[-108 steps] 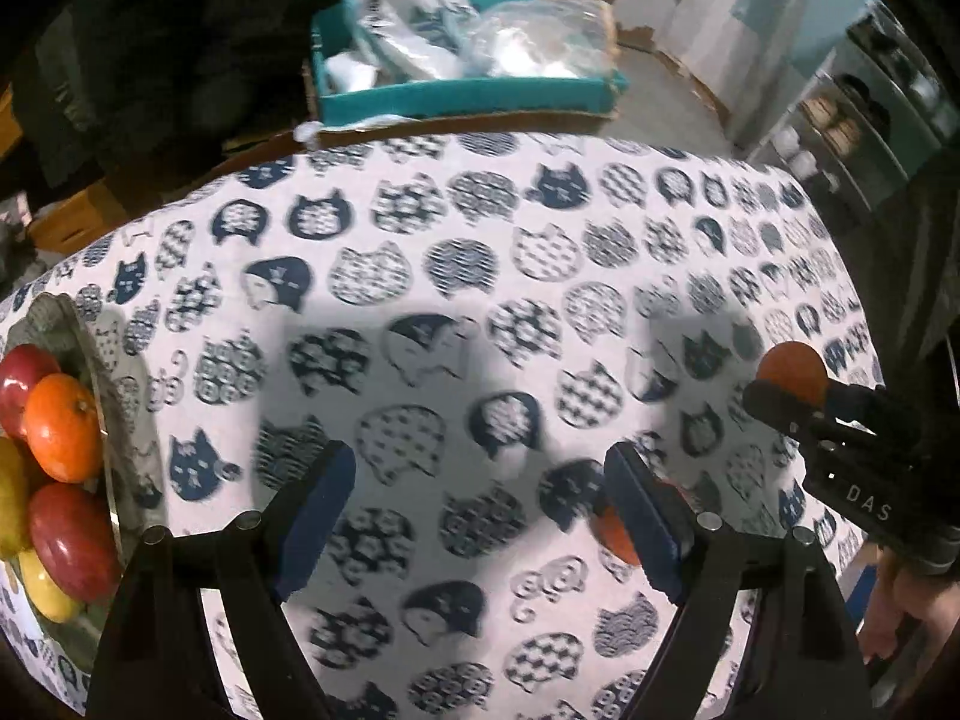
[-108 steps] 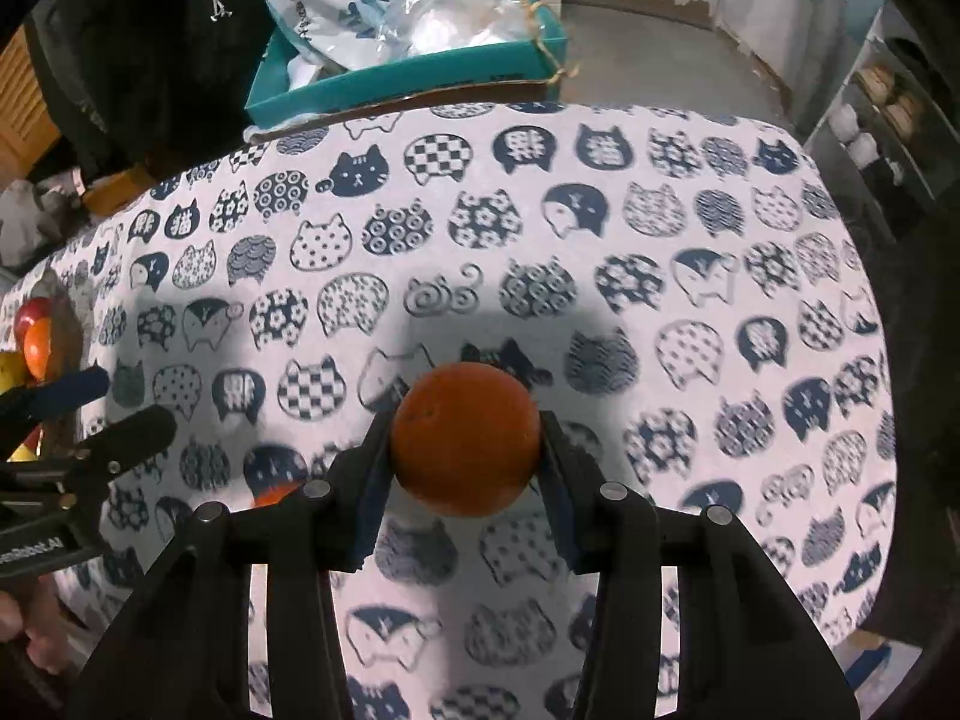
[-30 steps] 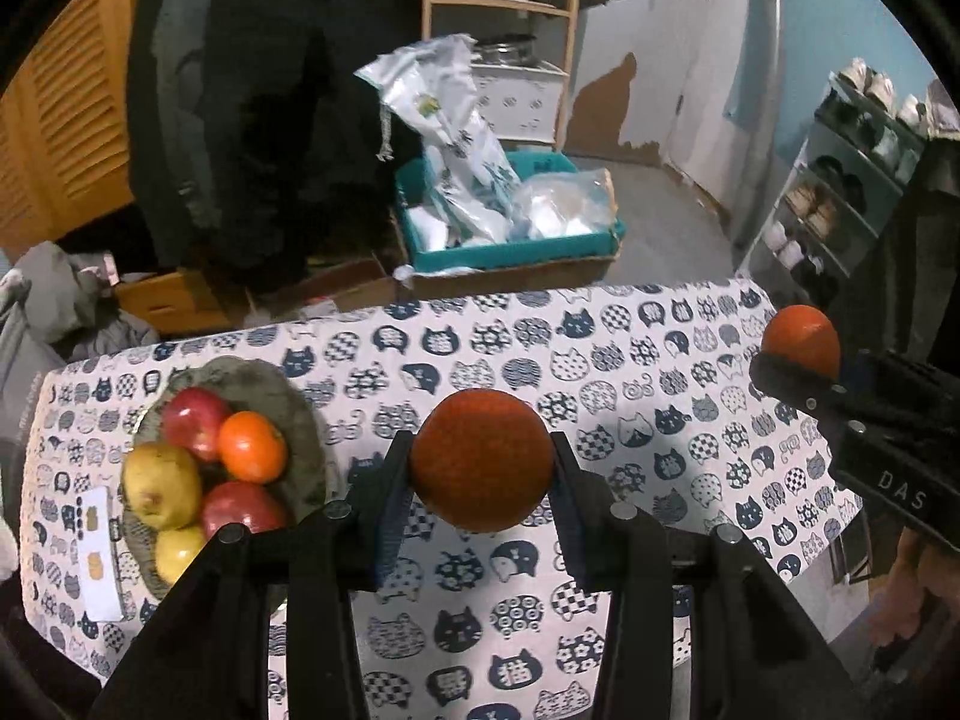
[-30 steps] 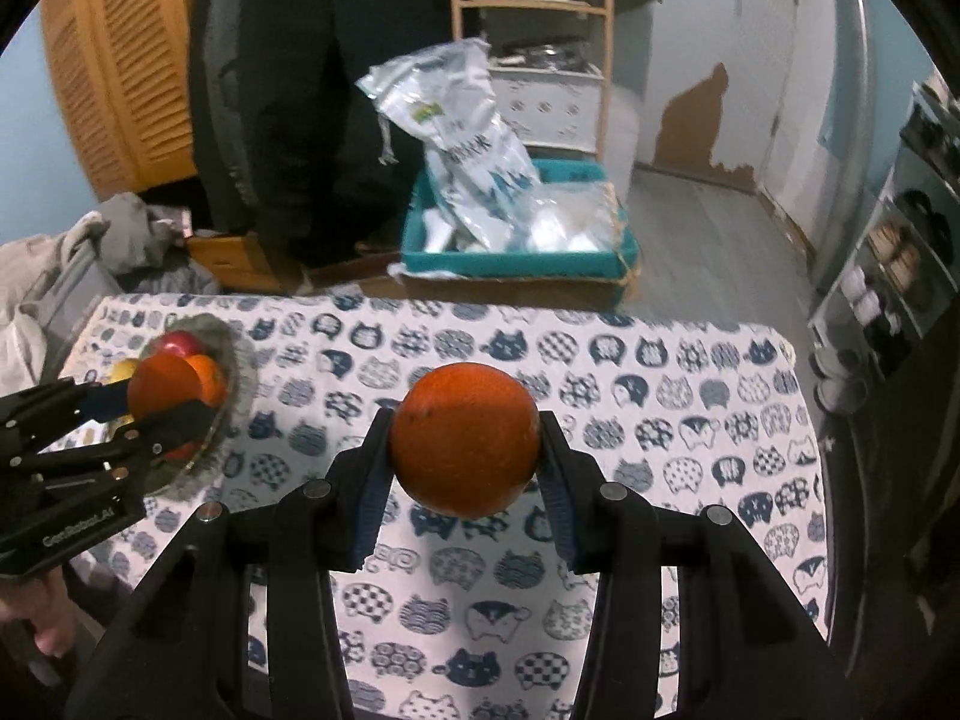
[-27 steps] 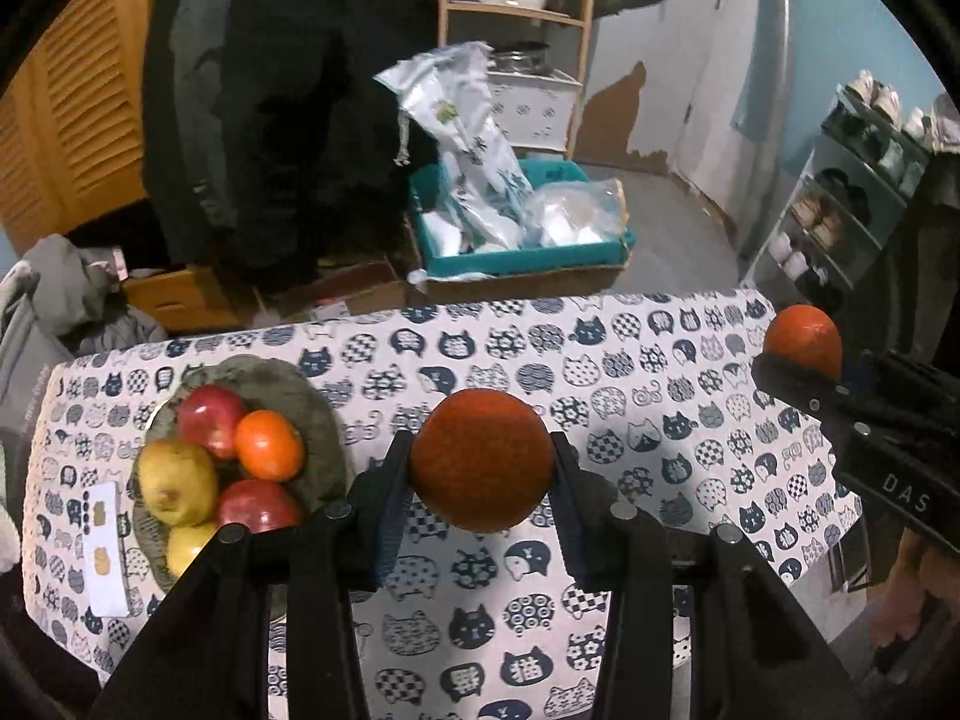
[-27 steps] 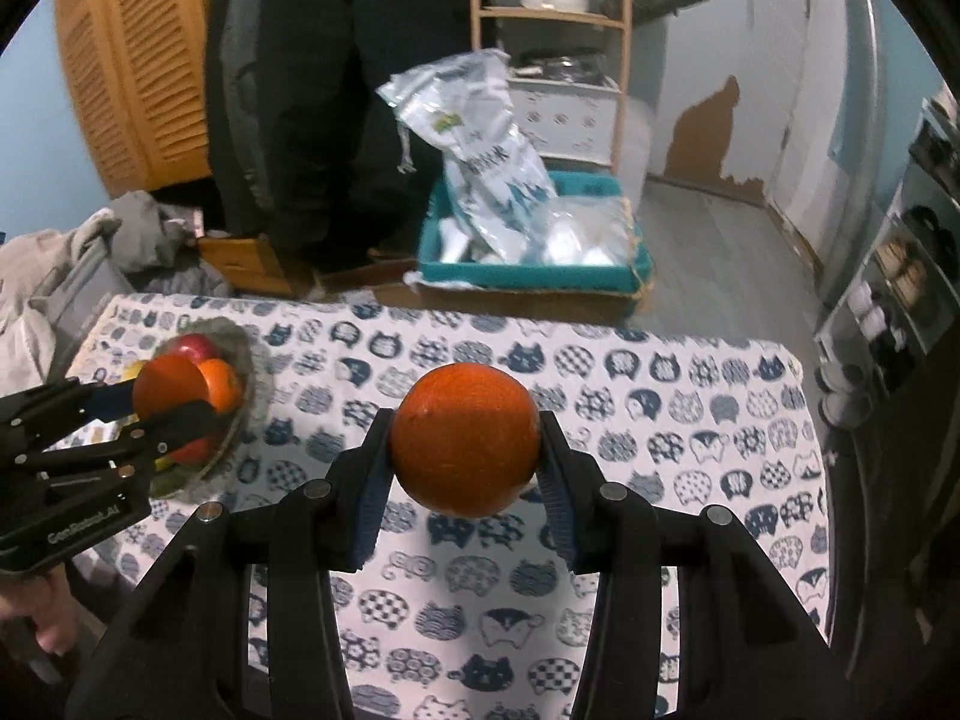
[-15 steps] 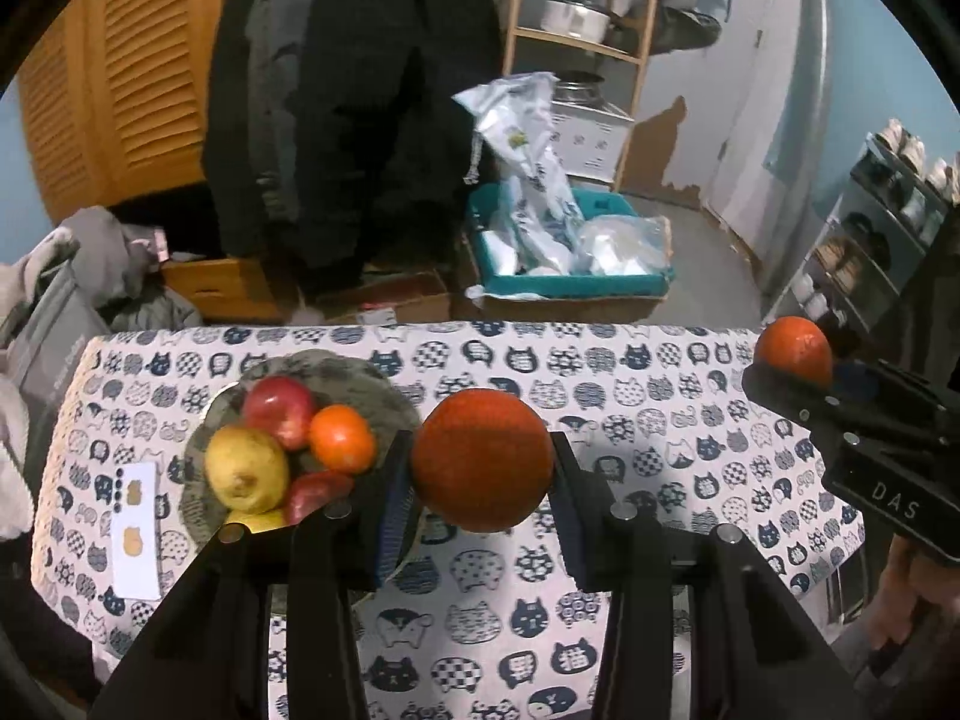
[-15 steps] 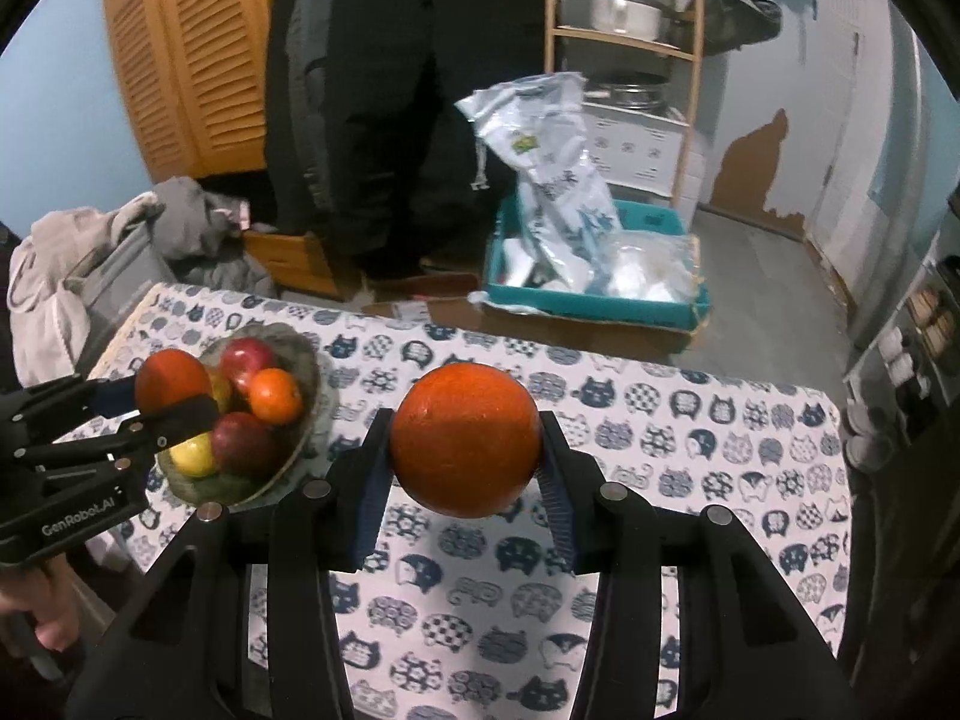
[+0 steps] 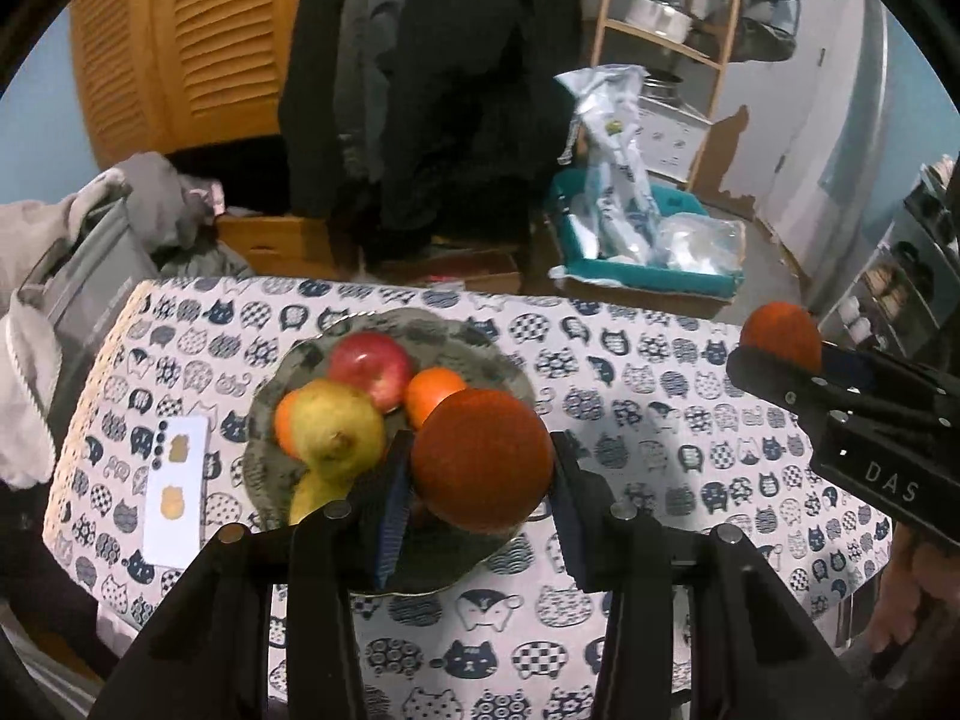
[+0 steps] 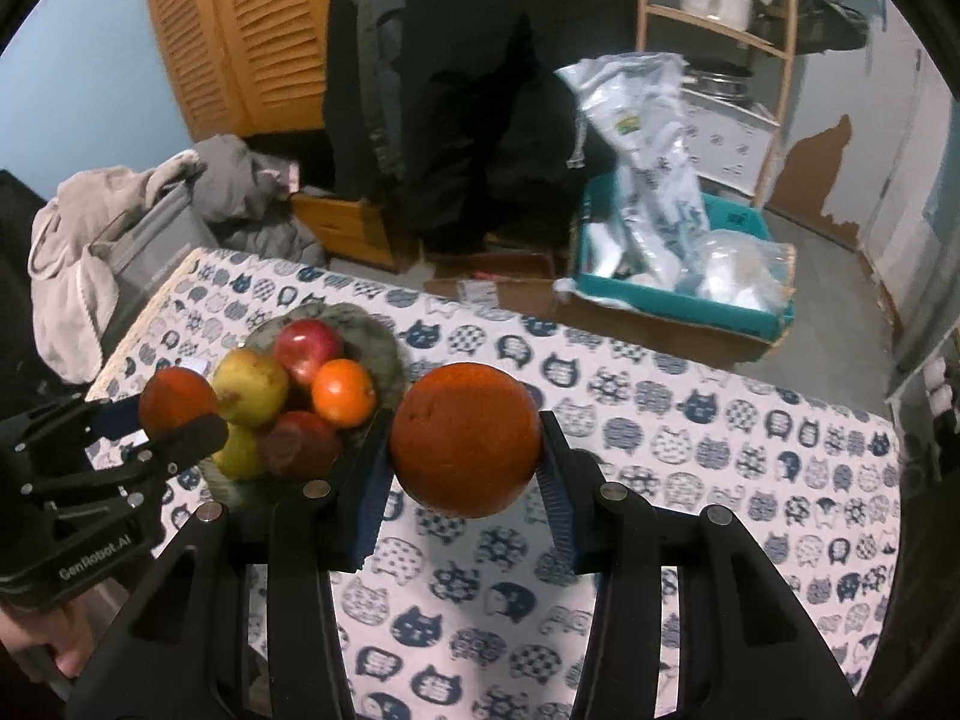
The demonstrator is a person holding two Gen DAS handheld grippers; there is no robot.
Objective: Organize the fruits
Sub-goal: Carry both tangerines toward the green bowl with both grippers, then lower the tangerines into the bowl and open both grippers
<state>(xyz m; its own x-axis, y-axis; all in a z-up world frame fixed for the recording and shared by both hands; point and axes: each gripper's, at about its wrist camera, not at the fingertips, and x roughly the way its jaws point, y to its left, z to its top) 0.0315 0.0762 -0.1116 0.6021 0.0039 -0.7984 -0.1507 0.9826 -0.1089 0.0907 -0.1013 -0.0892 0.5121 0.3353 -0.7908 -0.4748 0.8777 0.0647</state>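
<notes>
My left gripper (image 9: 480, 504) is shut on an orange (image 9: 482, 459) and hangs above the near right rim of a grey fruit plate (image 9: 510, 378). On the plate lie a red apple (image 9: 371, 367), a yellow pear (image 9: 337, 426) and a small orange (image 9: 433, 391). My right gripper (image 10: 462, 480) is shut on a second orange (image 10: 465, 447) above the cat-print tablecloth (image 10: 690, 468), just right of the plate (image 10: 378, 348). From the right wrist view the left gripper (image 10: 180, 420) with its orange (image 10: 177, 399) shows at the plate's left side.
A white card (image 9: 174, 492) lies left of the plate. Beyond the table's far edge stand a teal box of bags (image 10: 678, 294), a cardboard box (image 9: 474, 267), dark hanging coats (image 9: 432, 90) and a pile of clothes (image 10: 114, 240). A hand (image 9: 918, 576) holds the right gripper's handle.
Both grippers have carried their oranges leftward across the table. The plate has shifted from the left of each view toward the centre, under the left gripper.
</notes>
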